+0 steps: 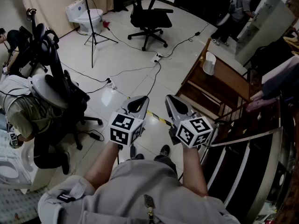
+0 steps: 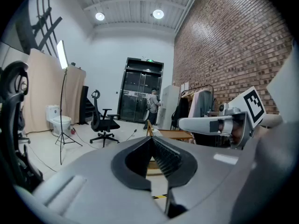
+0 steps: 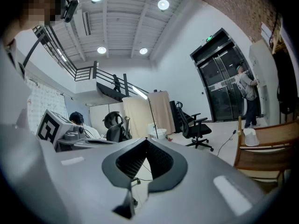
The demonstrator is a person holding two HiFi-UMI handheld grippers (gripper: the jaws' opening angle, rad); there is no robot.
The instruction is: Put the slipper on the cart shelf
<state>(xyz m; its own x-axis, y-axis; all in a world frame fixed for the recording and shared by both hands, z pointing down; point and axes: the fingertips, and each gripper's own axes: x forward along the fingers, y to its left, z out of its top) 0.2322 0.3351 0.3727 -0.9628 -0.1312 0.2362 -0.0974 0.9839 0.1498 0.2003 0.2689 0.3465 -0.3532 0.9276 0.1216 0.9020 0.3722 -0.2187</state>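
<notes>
The left gripper [image 1: 140, 101] and the right gripper [image 1: 172, 101] are held side by side, near the person's body and well above the tiled floor [image 1: 121, 59], both pointing nearly level towards the far side of the room. In the left gripper view its jaws are pressed together at the tips, and nothing sits between the ribbed pads [image 2: 164, 155]. The right gripper view shows the same: jaws fully together and holding nothing.

To the right of the grippers stands the wooden cart [image 1: 224, 80]. A white object [image 1: 210, 63], apparently the slipper, rests on its top shelf at the far left corner, well apart from both grippers. Whether it lies flat or stands on end cannot be told.

Farther off on the floor are a black office chair [image 1: 149, 15], a light stand [image 1: 93, 29] and a white toilet [image 1: 86, 14], with cables trailing between them. At the left a seated person [image 1: 21, 108] bends forward, and another person [image 1: 240, 6] stands at the far right.
</notes>
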